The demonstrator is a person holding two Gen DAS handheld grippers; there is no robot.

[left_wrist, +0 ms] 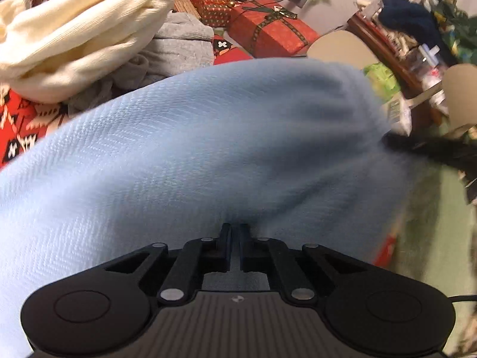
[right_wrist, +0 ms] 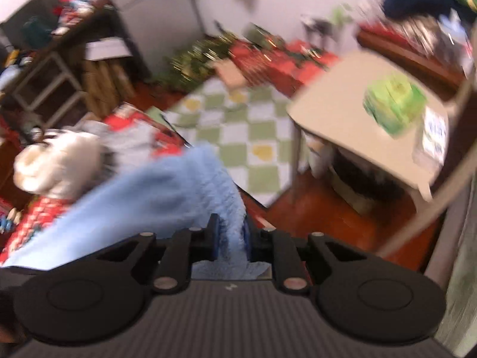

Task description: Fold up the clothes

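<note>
Nearest the cameras, left gripper (left_wrist: 235, 232) has its jaws nearly together, pinching the pale blue woven knit garment (left_wrist: 184, 149), and right gripper (right_wrist: 229, 232) is clamped narrow on a bunched edge of it (right_wrist: 167, 191). Garment hangs between both above the red patterned cloth (left_wrist: 18, 125). Behind: cream knit bundle (left_wrist: 86, 35), grey garment (left_wrist: 179, 47), red wrapped gift box (left_wrist: 271, 29), beige table (right_wrist: 342, 113), green-and-white checked rug (right_wrist: 247, 125).

left gripper (left_wrist: 235, 238): black, ribbed body, silver screws | right gripper (right_wrist: 229, 232): black, blue pads
</note>
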